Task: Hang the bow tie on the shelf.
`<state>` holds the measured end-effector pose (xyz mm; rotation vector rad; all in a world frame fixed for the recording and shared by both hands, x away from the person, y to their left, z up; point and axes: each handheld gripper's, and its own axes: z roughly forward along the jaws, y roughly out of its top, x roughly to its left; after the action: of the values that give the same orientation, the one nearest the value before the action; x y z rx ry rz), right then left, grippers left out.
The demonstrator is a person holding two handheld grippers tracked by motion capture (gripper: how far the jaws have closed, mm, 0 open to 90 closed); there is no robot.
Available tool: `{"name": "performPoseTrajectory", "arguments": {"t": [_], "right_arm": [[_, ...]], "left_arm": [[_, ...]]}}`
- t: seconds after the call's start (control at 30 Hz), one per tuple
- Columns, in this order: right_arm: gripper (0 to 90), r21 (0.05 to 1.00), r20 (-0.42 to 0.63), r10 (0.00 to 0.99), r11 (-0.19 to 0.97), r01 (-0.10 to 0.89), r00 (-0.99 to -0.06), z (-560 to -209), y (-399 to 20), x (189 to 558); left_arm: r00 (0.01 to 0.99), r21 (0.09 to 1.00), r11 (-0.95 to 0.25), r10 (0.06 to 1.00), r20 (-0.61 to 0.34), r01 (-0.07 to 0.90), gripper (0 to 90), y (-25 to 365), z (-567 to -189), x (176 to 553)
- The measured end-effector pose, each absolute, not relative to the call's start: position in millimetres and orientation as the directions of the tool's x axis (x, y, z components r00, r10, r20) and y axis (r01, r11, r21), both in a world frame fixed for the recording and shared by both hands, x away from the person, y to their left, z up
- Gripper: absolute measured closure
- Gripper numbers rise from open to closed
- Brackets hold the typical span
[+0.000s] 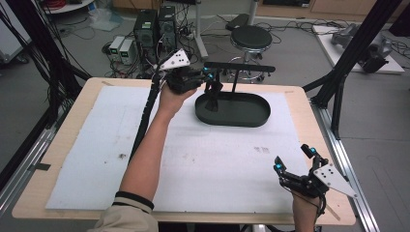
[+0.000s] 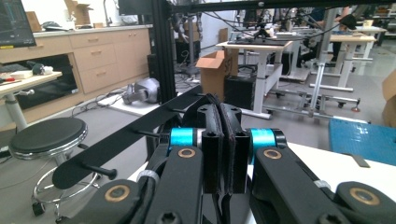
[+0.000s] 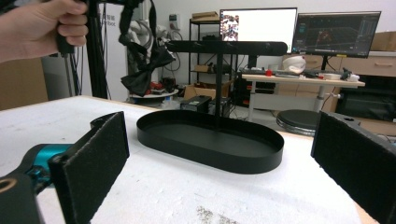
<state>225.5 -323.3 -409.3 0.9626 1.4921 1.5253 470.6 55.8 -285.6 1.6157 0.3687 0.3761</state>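
a: left gripper (image 1: pixel 209 76) is clamped tight on a black bow tie (image 1: pixel 211 98), i think, dangling over the oval tray (image 1: pixel 251 120) by the stand's bar (image 1: pixel 241 67).

b: right gripper (image 1: pixel 295 158) sits wide open with nothing in it, near the table edge. risk: the bow swings, misses a peg (image 2: pixel 100 171), drops in the tray.

Black round stool (image 1: pixel 251 37), computer towers (image 1: pixel 155 28) on floor, two monitors (image 3: pixel 299 32)

left claw (image 2: pixel 227 140): jaws pinched on thin black cloth (image 2: pixel 224 196); black rack bar (image 2: pixel 126 140) just beyond
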Motion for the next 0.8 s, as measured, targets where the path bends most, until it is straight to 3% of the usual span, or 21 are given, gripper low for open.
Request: {"name": "performPoseTrajectory", "arguments": {"t": [0.8], "right_arm": [[3.2,1.0,0.004,0.917,0.0,0.009,-0.399,-419,-329,222]], "left_arm": [[0.825,0.996,-0.069,0.566,-0.005,0.054,87.1,63,-305,525]]}}
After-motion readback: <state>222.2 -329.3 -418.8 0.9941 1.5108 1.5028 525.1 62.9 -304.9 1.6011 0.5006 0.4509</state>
